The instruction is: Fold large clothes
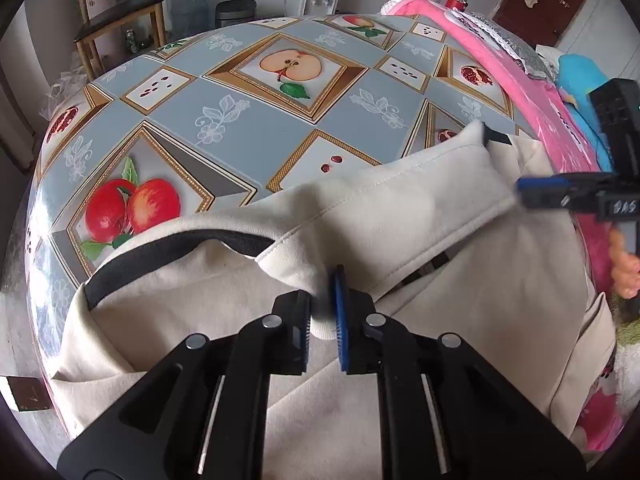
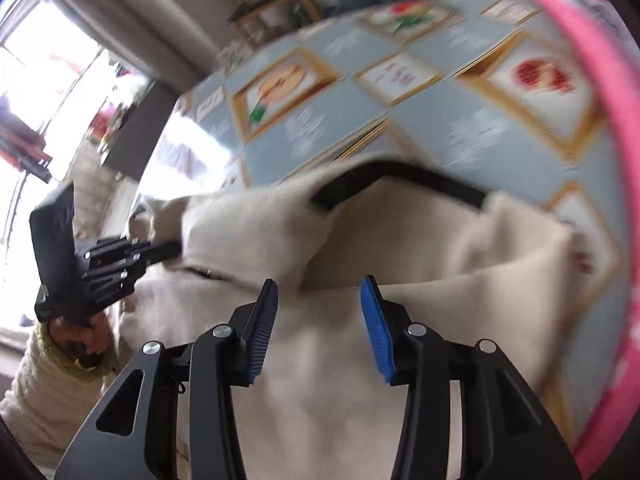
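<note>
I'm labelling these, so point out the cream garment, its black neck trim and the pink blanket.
cream garment [image 1: 400,208], left wrist view, folded sleeve.
black neck trim [image 1: 160,252], left wrist view, middle of band.
pink blanket [image 1: 516,76], left wrist view, upper edge.

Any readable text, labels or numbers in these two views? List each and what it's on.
"DAS" (uncertain, small): label on the body of the right gripper, left wrist view.
White print on the pink cloth: too distorted to read.
Right wrist view: motion-blurred, nothing legible.

Left tongs [image 1: 323,312] clamped tight; right tongs [image 2: 319,322] spread apart.
</note>
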A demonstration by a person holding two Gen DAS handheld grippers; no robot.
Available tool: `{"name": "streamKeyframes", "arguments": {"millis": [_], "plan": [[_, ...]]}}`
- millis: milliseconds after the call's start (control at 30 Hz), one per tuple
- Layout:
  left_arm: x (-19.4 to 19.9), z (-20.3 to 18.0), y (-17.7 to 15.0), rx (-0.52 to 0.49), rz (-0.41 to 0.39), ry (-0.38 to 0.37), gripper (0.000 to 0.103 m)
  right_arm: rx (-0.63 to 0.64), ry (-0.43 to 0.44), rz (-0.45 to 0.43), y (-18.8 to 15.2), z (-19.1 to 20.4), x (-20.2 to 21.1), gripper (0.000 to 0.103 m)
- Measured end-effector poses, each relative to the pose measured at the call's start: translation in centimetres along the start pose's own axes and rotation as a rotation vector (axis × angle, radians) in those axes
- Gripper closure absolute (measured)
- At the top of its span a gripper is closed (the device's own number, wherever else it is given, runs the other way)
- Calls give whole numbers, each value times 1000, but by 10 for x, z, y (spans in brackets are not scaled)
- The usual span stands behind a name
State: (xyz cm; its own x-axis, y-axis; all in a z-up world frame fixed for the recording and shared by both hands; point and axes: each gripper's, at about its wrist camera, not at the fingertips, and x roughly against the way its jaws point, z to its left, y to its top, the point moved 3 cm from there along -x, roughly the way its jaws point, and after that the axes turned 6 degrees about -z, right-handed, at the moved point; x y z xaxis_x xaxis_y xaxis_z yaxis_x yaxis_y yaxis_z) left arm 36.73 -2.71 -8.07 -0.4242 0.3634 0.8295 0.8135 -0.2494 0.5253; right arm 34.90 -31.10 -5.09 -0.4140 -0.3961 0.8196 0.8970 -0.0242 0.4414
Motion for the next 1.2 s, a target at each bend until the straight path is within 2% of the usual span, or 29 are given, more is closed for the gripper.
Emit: {"name": "streamKeyframes", "arguments": {"millis": [67,167,300,400,433,500,600,733,800,900,967,1000,1067,1133,1200], "plan": [[0,0,0,0,-2,-3,91,-12,-13,-91,6,2,21,60],[-2,1,2,-7,-8,-5,91,67,49,-145,17,35,23,60],[-2,2,3,-9,-19,12,91,245,90,-96,18,93,-24,60],[-1,1,4,-54,-33,45,87,294,23,-26,12,93,-64,60],[1,4,4,-55,-35,50,86,279,20,10,9,87,-77,60],[10,12,4,-30,-41,46,81,273,45,0,5,82,-76,60],[37,26,5,27,-122,39,81,269,35,2,2,83,-75,60],[69,23,13,83,-238,-55,81,293,8,-10,0,88,-77,60],[61,7,19,49,-215,-72,81,298,0,-14,0,88,-77,60],[23,-14,19,0,-96,-58,81,294,7,-24,-2,85,-73,60],[-7,-13,12,-1,-23,-12,81,297,0,-22,-4,78,-68,60],[-6,-12,10,5,-52,-18,81,301,-21,-28,-4,72,-63,60],[-5,-7,8,38,-60,-41,81,287,-55,-37,-4,54,-54,60],[-4,-5,5,45,-67,-55,81,202,-44,-25,-1,27,-47,59],[-4,-5,3,40,-75,-59,82,112,16,-12,1,7,-43,59]]}}
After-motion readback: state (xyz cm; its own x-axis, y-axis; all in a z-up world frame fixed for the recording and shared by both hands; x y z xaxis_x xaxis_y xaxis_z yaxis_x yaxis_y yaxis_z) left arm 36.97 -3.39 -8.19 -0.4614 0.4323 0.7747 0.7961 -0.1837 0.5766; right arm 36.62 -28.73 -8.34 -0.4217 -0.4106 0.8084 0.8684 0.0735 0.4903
